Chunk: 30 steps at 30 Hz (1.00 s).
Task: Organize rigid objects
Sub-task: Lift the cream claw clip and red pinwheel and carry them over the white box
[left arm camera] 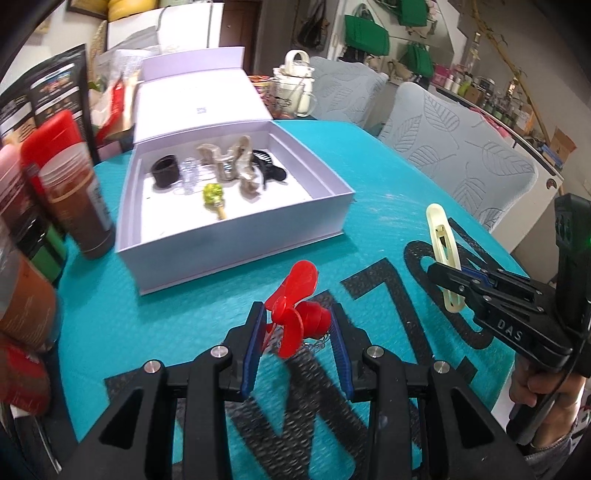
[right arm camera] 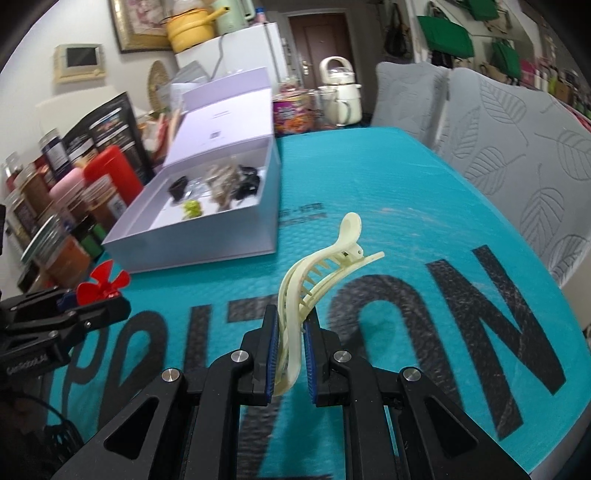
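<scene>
Left gripper [left arm camera: 298, 318] clenched on a red propeller [left arm camera: 297, 308], right gripper [right arm camera: 291, 334] clamped on a cream hair clip [right arm camera: 320, 271], both above the teal lettered mat [right arm camera: 424, 192], open white box [left arm camera: 236, 218] of trinkets beyond, bottles [left arm camera: 74, 184] beside it, grey leaf-patterned chairs [left arm camera: 454, 147], green bags [left arm camera: 367, 35] on the far wall

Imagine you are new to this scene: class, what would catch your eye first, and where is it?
Probably the red toy propeller, clamped in the left gripper above the teal mat. Next, the cream hair clip, gripped by the right gripper and sticking up from its pads. Beyond both stands the open white box, already holding hair clips and small items.
</scene>
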Available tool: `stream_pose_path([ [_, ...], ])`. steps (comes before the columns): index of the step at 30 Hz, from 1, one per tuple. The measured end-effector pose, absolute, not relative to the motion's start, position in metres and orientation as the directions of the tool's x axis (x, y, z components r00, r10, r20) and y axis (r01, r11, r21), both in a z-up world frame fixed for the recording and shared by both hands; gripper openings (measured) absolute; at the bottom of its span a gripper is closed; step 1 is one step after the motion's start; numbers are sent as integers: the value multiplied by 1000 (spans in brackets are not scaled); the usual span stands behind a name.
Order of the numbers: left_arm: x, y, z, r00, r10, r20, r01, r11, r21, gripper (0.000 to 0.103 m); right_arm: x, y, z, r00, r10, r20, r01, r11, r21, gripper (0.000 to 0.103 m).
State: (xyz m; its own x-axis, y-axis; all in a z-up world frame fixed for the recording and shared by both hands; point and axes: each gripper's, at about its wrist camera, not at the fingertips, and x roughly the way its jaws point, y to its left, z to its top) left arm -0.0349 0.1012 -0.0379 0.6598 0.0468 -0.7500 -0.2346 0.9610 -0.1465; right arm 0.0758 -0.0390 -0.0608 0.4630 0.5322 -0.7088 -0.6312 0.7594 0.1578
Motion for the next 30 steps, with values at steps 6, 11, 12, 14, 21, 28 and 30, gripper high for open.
stream_pose_path([
  [6,-56,111,-36,661,90,-745,-291,946,-144,34,60,-25,-61,429,566,-704,-679,716,162,13],
  [11,-72,120,-35,660,123,-741,-336,931,-145,34,47,-14,-60,403,588,-701,-716,680,159,13],
  [12,-75,122,-36,660,128,-740,-343,928,-145,34,45,-12,-60,397,592,-701,-722,673,159,13],
  [14,-81,126,-35,660,141,-738,-360,921,-146,34,40,-7,-59,384,602,-701,-737,656,159,13],
  [21,-100,138,-32,659,186,-729,-415,898,-146,34,25,8,-56,345,629,-697,-784,601,155,13],
  [28,-112,150,-29,651,228,-724,-465,874,-143,34,13,23,-54,306,651,-695,-824,547,150,13],
  [30,-113,154,-26,653,236,-720,-470,872,-141,34,10,27,-52,297,656,-694,-833,534,148,13],
])
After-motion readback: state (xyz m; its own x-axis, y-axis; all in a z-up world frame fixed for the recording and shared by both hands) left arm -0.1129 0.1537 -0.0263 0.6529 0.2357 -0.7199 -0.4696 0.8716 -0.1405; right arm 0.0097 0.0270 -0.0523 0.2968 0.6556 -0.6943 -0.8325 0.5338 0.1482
